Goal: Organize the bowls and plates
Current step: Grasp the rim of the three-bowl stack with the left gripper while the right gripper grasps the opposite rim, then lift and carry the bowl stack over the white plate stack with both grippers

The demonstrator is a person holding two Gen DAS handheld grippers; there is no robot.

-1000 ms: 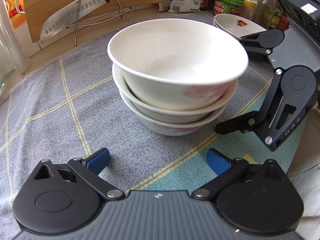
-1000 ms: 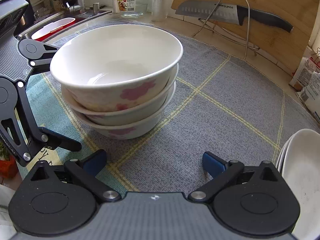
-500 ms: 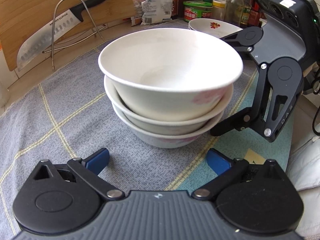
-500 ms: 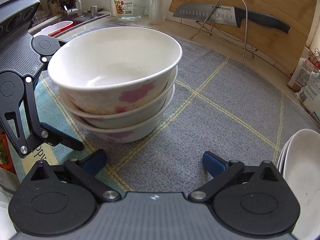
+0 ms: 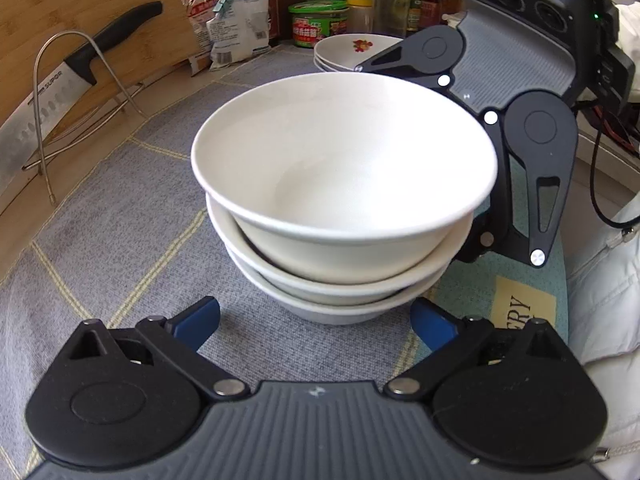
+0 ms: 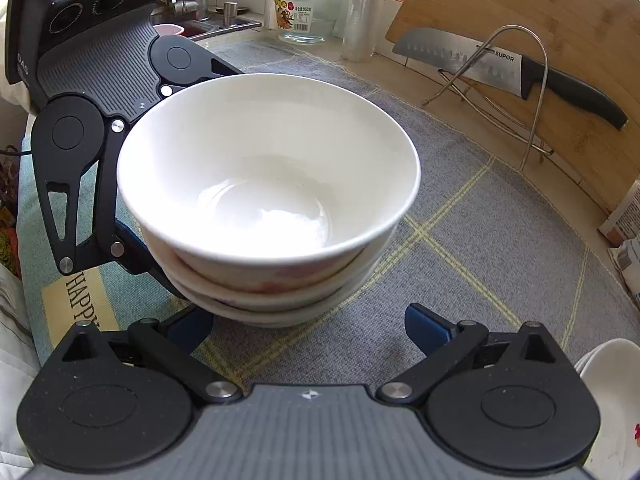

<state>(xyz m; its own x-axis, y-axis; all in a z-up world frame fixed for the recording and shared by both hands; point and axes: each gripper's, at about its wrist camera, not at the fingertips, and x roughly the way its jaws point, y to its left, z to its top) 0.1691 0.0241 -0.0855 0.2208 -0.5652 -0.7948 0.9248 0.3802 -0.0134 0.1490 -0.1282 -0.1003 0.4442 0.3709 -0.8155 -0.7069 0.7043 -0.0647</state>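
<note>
Three bowls (image 5: 344,200) nested in one stack, sitting on the grey checked mat (image 5: 120,216). I'll use that stack as the reference for everything.

Left gripper (image 5: 316,320) is low at one side of the stack base, jaws wide apart, blue pads either side of the bottom bowl, no contact I can confirm. Right gripper (image 6: 308,324) is in the same pose on the opposite side, also spread wide and holding nothing.

Plates (image 5: 352,50) are stacked beyond the bowls, well apart from them, toward the jars. A knife (image 6: 508,68) on its wire rack is off to the side, clear of my path.

Handling read: glazed ceramic, so rigid, slick and chippable. Three together will likely be heavy for one pinch. The top bowl sits slightly tilted and could rock. I'd cradle the bottom bowl's lower wall from both sides, under the flare, and lift level. Pinching the top rim risks peeling one bowl off.
</note>
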